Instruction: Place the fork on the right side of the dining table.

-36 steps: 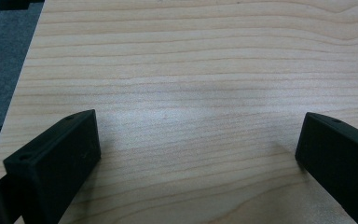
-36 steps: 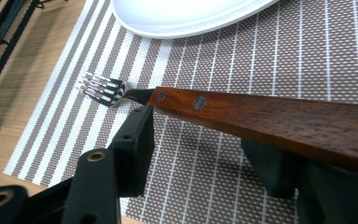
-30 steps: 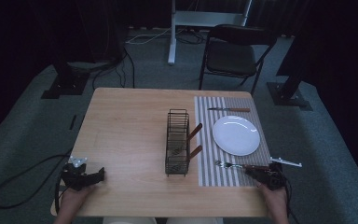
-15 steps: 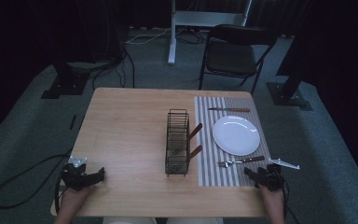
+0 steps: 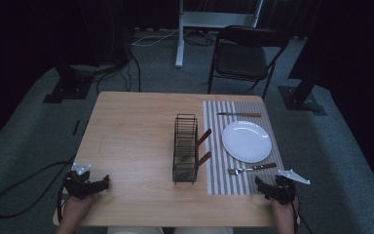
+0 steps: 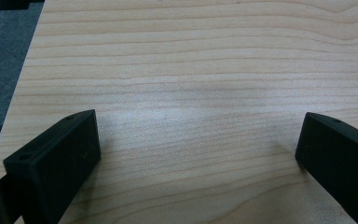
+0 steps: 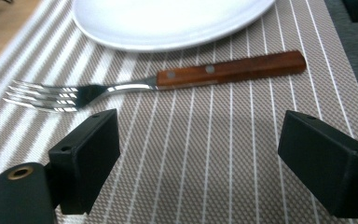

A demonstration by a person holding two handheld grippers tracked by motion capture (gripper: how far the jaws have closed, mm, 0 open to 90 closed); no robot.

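Note:
A fork [image 5: 251, 168] [image 7: 158, 81] with a wooden handle lies on the striped placemat [image 5: 224, 168] just in front of the white plate [image 5: 246, 141] [image 7: 168, 18]. My right gripper [image 5: 269, 187] [image 7: 205, 172] rests open on the mat's near right corner, a short way behind the fork, with nothing between its jaws. A knife [image 5: 239, 114] with a wooden handle lies beyond the plate. A black wire rack [image 5: 185, 148] stands mid-table with two wooden handles poking out. My left gripper [image 5: 97, 185] [image 6: 196, 163] sits open over bare wood at the near left corner.
The wooden table [image 5: 131, 136] stands on grey carpet. A black chair [image 5: 246, 56] and a white stand [image 5: 180, 34] are beyond its far edge. A cable [image 5: 19, 187] trails on the floor at the left.
My right gripper has drawn back toward the near table edge, leaving the fork lying on the mat in front of the plate. The left gripper has stayed put.

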